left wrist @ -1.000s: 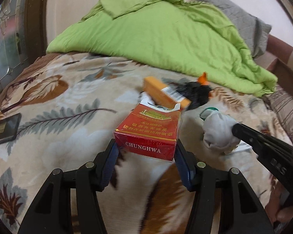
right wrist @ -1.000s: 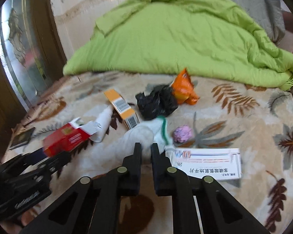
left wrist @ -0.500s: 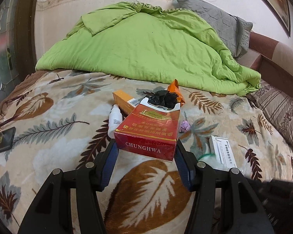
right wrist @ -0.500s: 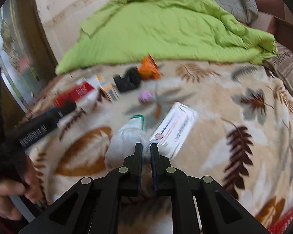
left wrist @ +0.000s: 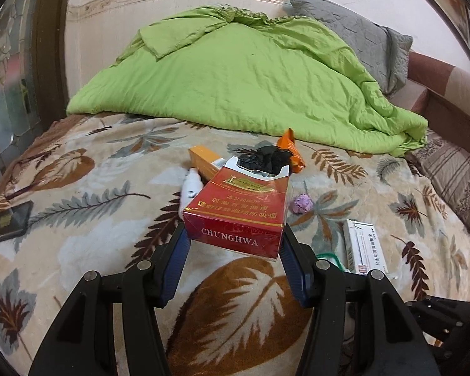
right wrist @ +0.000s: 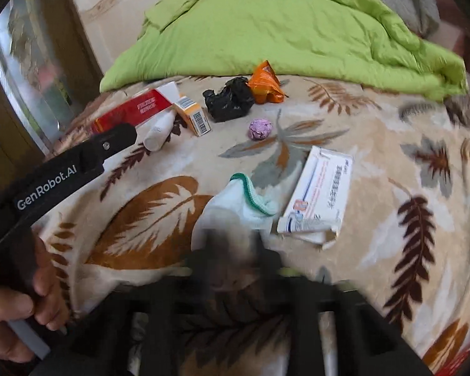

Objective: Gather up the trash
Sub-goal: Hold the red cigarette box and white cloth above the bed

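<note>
My left gripper [left wrist: 235, 235] is shut on a red Chunghwa cigarette pack [left wrist: 238, 210], held just above the leaf-patterned blanket [left wrist: 94, 244]. The right wrist view shows the same pack [right wrist: 131, 111] at the far left, behind one left finger [right wrist: 109, 141]. My right gripper [right wrist: 232, 250] is blurred at the bottom of that view. Its jaws are starting to open, and the end of a white sock with a green cuff [right wrist: 235, 203] is still between the fingertips. The sock lies on the blanket beside a white medicine box [right wrist: 321, 188].
Other litter on the blanket: a black bag [right wrist: 228, 100], an orange wrapper [right wrist: 266, 86], a purple ball [right wrist: 260, 129], a yellow box [right wrist: 192, 114] and a white bottle [right wrist: 158, 131]. A green quilt [left wrist: 250, 78] covers the far side. A phone [left wrist: 6, 224] lies left.
The right gripper dragged the sock toward the near side of the bed, beside the white box. The left gripper drew back a little with the pack still gripped.
</note>
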`<state>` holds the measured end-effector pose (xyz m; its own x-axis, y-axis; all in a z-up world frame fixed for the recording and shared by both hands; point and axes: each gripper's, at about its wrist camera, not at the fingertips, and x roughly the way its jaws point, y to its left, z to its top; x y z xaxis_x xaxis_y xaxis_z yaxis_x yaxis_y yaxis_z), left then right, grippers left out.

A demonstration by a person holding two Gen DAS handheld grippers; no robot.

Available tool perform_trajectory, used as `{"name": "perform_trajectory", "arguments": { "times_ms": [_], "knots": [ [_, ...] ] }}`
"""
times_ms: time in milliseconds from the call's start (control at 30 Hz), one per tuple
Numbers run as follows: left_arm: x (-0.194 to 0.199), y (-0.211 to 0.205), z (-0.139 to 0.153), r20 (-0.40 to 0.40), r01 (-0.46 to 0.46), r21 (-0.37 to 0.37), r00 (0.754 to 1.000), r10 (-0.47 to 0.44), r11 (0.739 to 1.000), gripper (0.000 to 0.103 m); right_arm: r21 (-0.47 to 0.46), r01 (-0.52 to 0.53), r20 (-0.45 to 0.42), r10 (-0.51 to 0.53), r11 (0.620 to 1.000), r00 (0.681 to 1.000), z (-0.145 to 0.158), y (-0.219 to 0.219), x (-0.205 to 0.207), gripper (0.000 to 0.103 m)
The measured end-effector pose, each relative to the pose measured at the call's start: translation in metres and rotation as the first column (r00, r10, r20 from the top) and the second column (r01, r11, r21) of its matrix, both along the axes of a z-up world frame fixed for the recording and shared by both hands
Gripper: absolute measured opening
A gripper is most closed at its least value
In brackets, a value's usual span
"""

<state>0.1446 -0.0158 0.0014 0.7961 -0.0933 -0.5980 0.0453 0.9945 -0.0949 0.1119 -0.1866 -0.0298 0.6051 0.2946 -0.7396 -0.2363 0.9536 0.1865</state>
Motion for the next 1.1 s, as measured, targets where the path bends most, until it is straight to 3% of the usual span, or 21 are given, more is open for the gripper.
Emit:
{"name": "perform_trajectory", "arguments": {
  "times_ms": [133, 267, 433, 567, 1100],
  "knots": [
    [0.000, -0.006, -0.006, 0.021, 0.050, 0.018, 0.999, -0.050, 0.999, 0.055, -0.002, 0.009, 0.114, -0.009, 1.000, 0.993, 0.023, -0.005, -0.021, 0.012],
    [0.003, -0.019, -0.016, 0.013, 0.121, 0.029, 0.992, -0.122, 0.992, 0.055, -0.005, 0.094, 0.220, -0.090, 0.996, 0.971, 0.049, -0.036, -0.056, 0.012],
    [-0.002, -0.040, -0.027, 0.024, 0.208, 0.062, 0.977, -0.210, 0.976, 0.055, 0.056, 0.249, 0.167, -0.255, 0.967, 0.952, 0.061, -0.091, -0.075, 0.012],
    [0.000, -0.053, -0.036, 0.002, 0.273, 0.071, 0.962, -0.274, 0.959, 0.055, 0.071, 0.317, 0.156, -0.325, 0.946, 0.933, 0.075, -0.115, -0.087, 0.012],
    [0.006, -0.027, -0.042, -0.030, 0.216, 0.058, 0.976, -0.215, 0.975, 0.055, 0.013, 0.353, 0.163, -0.351, 0.935, 0.922, 0.108, -0.109, -0.102, 0.012]
  ]
}}
